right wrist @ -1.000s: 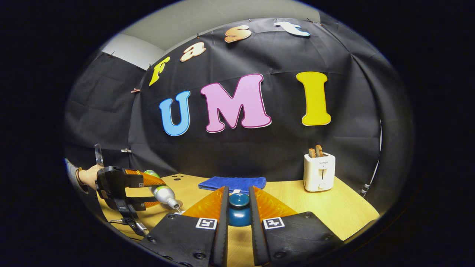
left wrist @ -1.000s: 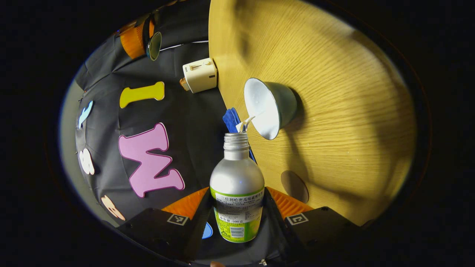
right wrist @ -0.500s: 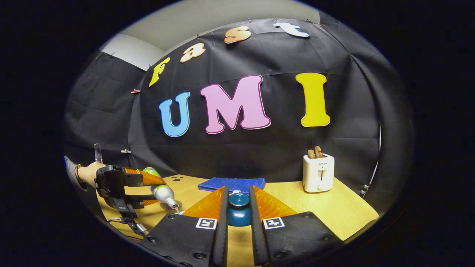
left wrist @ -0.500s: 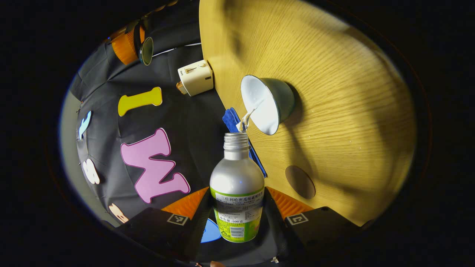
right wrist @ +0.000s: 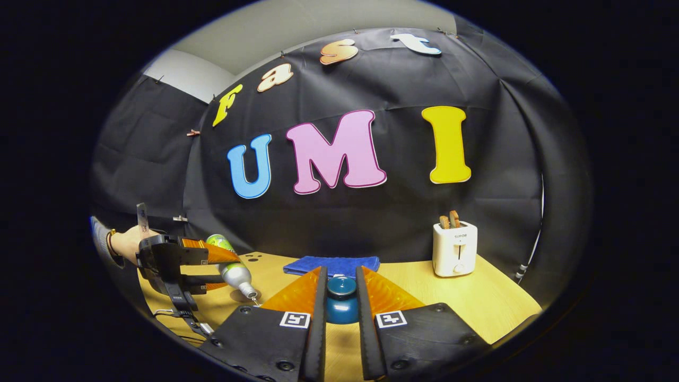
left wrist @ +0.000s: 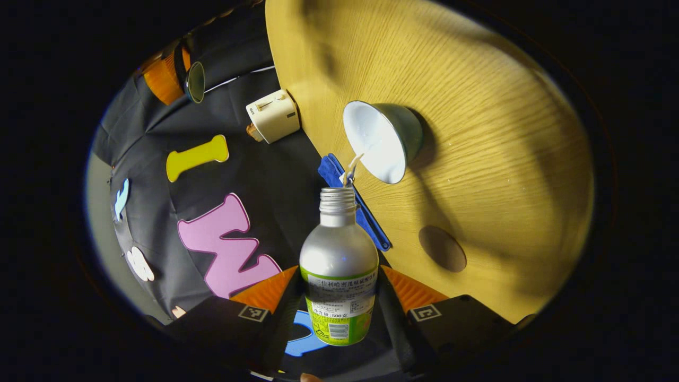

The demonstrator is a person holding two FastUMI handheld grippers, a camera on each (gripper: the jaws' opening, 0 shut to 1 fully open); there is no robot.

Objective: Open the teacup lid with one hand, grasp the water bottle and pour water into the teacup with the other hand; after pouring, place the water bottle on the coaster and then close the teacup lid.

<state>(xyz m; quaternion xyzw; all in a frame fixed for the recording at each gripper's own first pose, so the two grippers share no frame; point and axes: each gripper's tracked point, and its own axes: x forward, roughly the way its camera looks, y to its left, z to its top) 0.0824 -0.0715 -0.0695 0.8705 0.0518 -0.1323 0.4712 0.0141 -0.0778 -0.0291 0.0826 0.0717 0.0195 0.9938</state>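
Over the last second the left tongs (left wrist: 339,313) have kept the water bottle (left wrist: 338,276) tipped toward the teacup (left wrist: 383,141), and the thin stream of water (left wrist: 351,168) still runs from its neck into the cup's white inside. In the left gripper view the cup, the coaster (left wrist: 442,248) and the toaster (left wrist: 272,115) have drifted a little across the picture; the bottle sits between the fingers as before. The right tongs (right wrist: 340,302) remain clamped narrowly on the knob of the teacup lid (right wrist: 341,306), held up above the table (right wrist: 493,302), unchanged.

The bottle is smooth matte metal with a threaded neck, no cap, and a green paper label around its lower body. The teacup is a flared cone, glossy white within and grey-green outside. The lid is a dark blue glazed dome with a round knob. The coaster is a flat brown disc lying near the cup, apart from it.

The table has pale wood grain and a rounded edge. A folded blue cloth (right wrist: 332,263) lies at its back edge, and the cream toaster holding two slices stands toward the back right corner. Black cloth closes the booth.
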